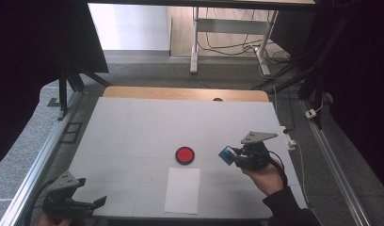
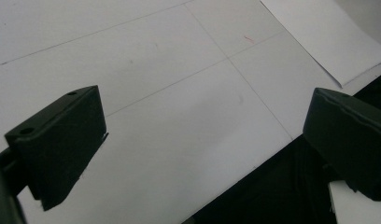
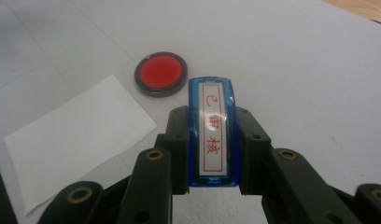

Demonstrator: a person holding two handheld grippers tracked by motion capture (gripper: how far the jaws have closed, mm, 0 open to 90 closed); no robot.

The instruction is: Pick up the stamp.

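Observation:
My right gripper (image 1: pixel 230 155) is shut on a blue rectangular stamp (image 3: pixel 212 130) with a white label bearing red characters; it hovers right of the round red ink pad (image 1: pixel 185 155), which lies on the white table. The ink pad (image 3: pixel 161 73) has a dark rim and sits just beyond the stamp in the right gripper view. A white sheet of paper (image 1: pixel 182 189) lies in front of the pad, near the table's front edge. My left gripper (image 1: pixel 100 203) is open at the front left corner of the table, with nothing between its jaws (image 2: pixel 198 140).
The white table top (image 1: pixel 133 132) has a wooden strip (image 1: pixel 185 93) along its far edge. Aluminium rails (image 1: pixel 35 169) run along both sides. A desk frame and cables (image 1: pixel 228 47) stand on the floor beyond.

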